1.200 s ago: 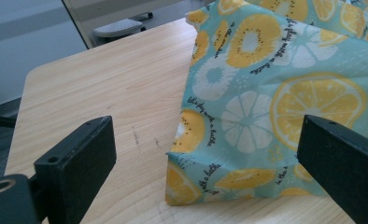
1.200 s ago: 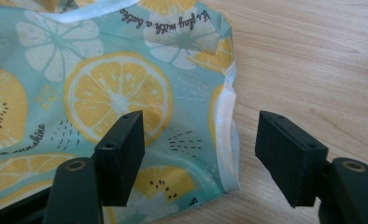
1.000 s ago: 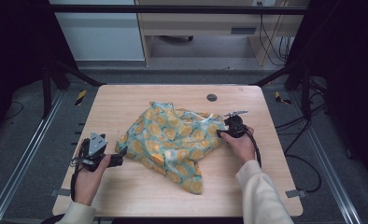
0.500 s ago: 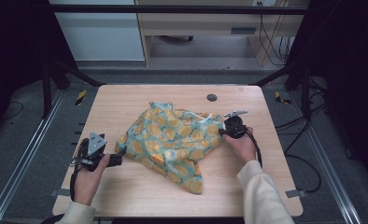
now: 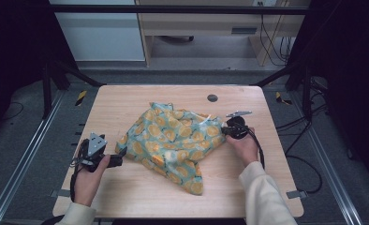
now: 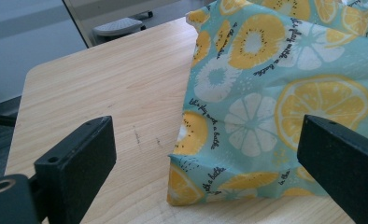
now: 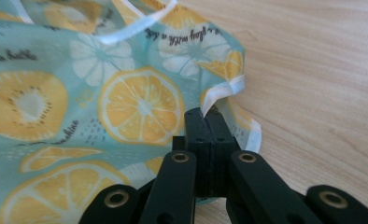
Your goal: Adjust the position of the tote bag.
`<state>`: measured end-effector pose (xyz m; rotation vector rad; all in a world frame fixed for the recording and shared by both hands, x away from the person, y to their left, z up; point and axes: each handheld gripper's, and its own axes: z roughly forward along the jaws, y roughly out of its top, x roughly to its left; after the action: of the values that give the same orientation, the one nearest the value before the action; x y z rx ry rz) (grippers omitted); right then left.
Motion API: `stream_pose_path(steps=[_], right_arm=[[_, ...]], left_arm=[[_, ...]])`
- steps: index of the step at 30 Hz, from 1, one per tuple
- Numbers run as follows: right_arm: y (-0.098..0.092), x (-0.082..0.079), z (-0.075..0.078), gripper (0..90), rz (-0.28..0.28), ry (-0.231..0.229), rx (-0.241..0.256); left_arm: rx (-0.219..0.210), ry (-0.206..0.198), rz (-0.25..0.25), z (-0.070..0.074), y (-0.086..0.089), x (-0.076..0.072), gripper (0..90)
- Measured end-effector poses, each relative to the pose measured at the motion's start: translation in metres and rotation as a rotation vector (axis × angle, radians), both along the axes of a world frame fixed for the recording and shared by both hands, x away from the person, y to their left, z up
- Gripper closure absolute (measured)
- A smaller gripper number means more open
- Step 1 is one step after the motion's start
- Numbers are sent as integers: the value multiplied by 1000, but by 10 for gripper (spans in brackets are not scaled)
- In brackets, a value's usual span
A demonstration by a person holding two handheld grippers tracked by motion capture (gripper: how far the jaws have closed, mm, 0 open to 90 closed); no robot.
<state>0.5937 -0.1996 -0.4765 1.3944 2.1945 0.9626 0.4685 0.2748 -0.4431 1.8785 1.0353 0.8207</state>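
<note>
Between the pressed-together jaws of the right gripper [image 7: 205,122], a white-trimmed edge of the lemon-print cloth [image 7: 102,93] is pinched, with the rest of the fabric spreading away to the left of those jaws and bare wooden table [image 7: 322,70] to their right. Ahead of the left gripper [image 6: 205,158], whose jaws stand spread wide with nothing between them, a folded corner of the same cloth rests on the table just beyond the gap, closer to the right-hand jaw.
</note>
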Motion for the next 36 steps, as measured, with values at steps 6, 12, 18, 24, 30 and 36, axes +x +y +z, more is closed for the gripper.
stream_pose_path(steps=[6, 12, 18, 24, 30, 36], right_arm=[[3, -7, 12, 900, 29, -27, 42], [16, -26, 39, 900, 93, -87, 100], [36, -50, 60, 900, 178, -153, 122], [59, -75, 75, 900, 269, -195, 150], [78, -99, 82, 900, 355, -215, 186], [92, -120, 79, 900, 422, -208, 220]], left_arm=[[0, 1, 2, 0, 0, 0, 44], [0, 4, 1, 0, 0, 0, 44], [-5, 9, 3, 0, 0, 1, 46], [-1, 20, -6, -1, -1, 1, 47], [-7, 26, -15, 0, -2, 0, 56], [-29, 31, -19, 10, -3, 3, 72]])
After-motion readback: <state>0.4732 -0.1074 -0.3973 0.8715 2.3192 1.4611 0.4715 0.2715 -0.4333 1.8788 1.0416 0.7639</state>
